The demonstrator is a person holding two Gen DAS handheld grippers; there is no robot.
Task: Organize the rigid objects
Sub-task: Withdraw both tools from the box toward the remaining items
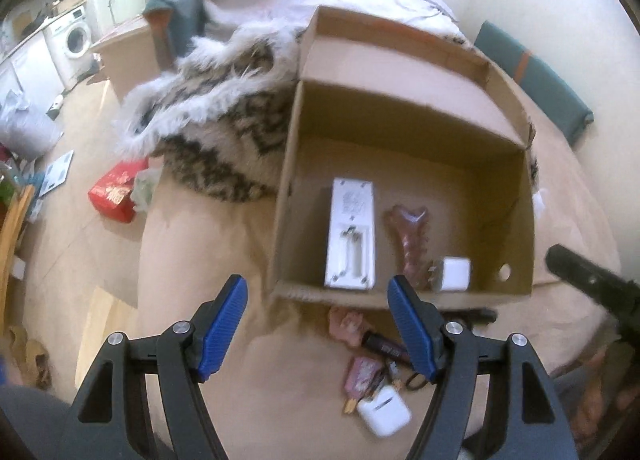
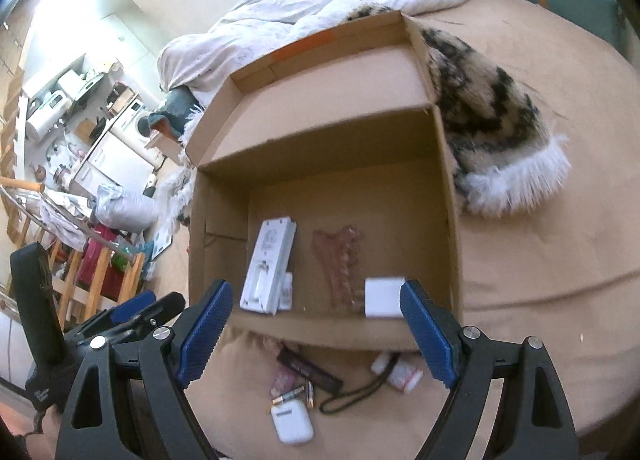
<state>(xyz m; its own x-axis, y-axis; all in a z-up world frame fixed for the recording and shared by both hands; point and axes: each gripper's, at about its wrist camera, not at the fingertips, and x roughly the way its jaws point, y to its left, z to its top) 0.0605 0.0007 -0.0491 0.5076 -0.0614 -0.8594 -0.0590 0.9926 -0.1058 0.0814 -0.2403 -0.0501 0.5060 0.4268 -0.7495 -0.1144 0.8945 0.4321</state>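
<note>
Earbud case (image 2: 292,426) on bed: light, stiff, slippery; best pinched across flat sides. Both claws (image 1: 318,300) (image 2: 316,312) spread, empty.

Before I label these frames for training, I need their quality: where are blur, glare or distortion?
Left wrist view: motion-smeared cardboard box and earbud case, edges bowed by fisheye. Right wrist view: white charger smeared, blown-out glare upper left.
</note>
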